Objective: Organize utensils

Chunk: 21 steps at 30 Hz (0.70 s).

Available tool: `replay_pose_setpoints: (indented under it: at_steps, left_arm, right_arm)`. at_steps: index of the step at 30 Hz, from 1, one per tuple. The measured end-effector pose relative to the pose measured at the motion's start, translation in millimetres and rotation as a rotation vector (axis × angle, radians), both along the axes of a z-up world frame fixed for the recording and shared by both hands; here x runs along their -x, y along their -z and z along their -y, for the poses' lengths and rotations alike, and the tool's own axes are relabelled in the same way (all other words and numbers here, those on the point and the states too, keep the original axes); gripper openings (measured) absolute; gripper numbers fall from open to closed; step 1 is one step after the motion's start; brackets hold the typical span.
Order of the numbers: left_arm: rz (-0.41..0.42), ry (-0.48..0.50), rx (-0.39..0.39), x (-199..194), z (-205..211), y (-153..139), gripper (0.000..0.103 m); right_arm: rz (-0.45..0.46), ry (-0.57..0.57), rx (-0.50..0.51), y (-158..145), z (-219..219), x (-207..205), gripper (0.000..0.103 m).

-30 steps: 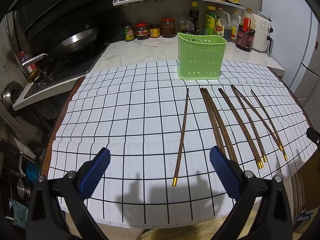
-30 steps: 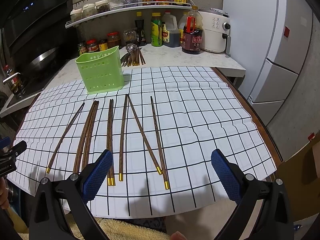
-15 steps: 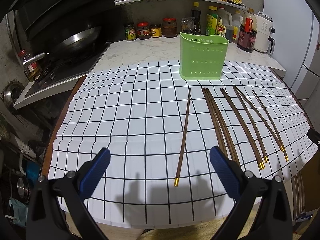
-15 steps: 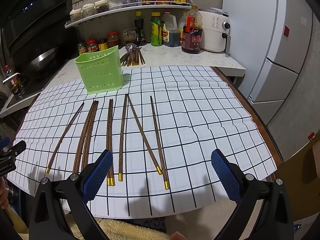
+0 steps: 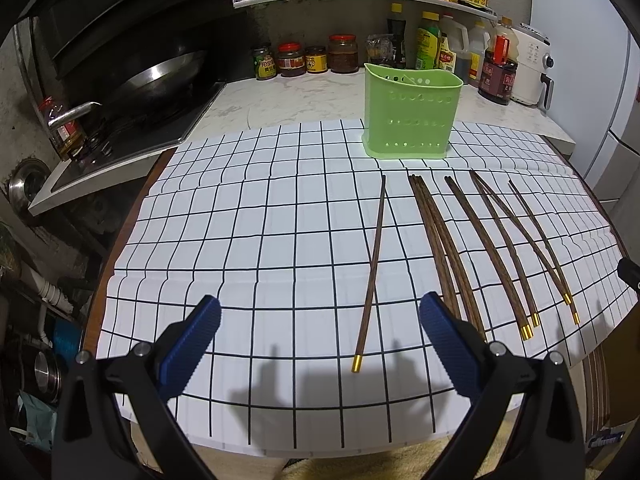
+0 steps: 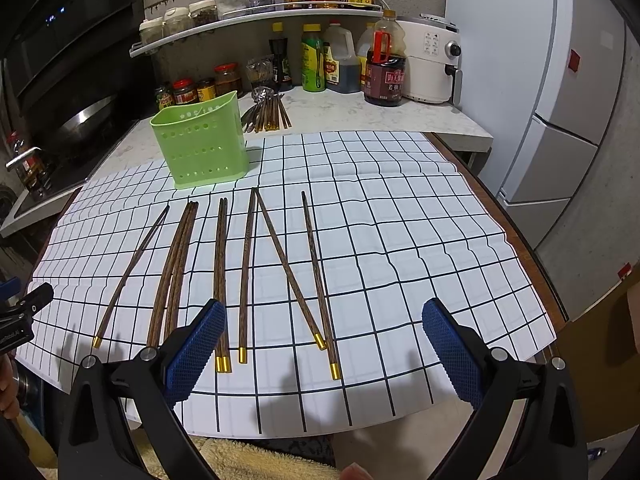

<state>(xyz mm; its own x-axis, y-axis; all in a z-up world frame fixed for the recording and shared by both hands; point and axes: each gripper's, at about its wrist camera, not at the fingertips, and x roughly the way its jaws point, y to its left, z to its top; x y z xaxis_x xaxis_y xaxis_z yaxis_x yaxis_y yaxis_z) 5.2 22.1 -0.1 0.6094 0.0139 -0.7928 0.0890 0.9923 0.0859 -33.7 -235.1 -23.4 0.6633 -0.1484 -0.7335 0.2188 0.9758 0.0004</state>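
The left gripper point(image 5: 320, 344) is spread wide and holds nothing; its blue pads point(image 5: 192, 346) have a ribbed, rubbery face on black arms. Between and just ahead of them lies a single chopstick point(image 5: 372, 268), slim dark wood with a gold cap at the near end. The right gripper point(image 6: 324, 352) gapes equally wide and empty, its left pad over the near ends of a pair of chopsticks point(image 6: 220, 264). More wooden chopsticks point(image 6: 288, 268) lie side by side on the white cloth point(image 6: 400, 240) with its black grid. Beyond their far tips stands the green plastic holder point(image 6: 200, 140), perforated with round holes, upright at the cloth's far edge.
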Motion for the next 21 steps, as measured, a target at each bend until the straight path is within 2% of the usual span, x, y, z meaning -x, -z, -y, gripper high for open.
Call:
replay_pose_setpoints:
  at_steps: [21]
  left_arm:
    - [0.003,0.002,-0.005,-0.1,2.8,-2.0,0.097]
  right_arm:
    - [0.003,0.005,-0.007,-1.1,4.3,0.0,0.097]
